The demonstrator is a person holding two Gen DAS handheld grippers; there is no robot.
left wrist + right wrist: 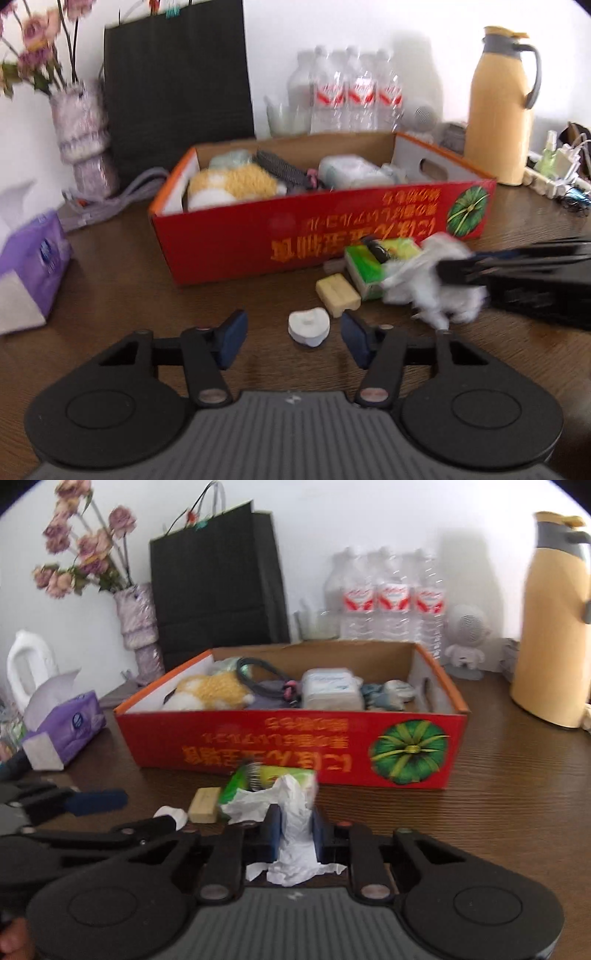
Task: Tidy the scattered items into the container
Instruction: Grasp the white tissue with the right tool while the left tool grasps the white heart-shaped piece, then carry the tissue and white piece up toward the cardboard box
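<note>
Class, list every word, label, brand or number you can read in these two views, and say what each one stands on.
None can be read for certain.
Red cardboard box: yellow Chinese characters on its front, upside down, too blurred to read.
Water bottles: red and white labels, too blurred.
Purple tissue pack: round blue logo, unreadable.
Green packet: print too blurred.

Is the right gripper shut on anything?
Shut on the white crumpled plastic bag, pinched between the right gripper pads, in front of the red box.

Red printed cardboard box (288, 747), crumpled white plastic bag (295, 812), dark matt wood-grain table (517, 812), fluffy yellow plush toy (214, 690).
</note>
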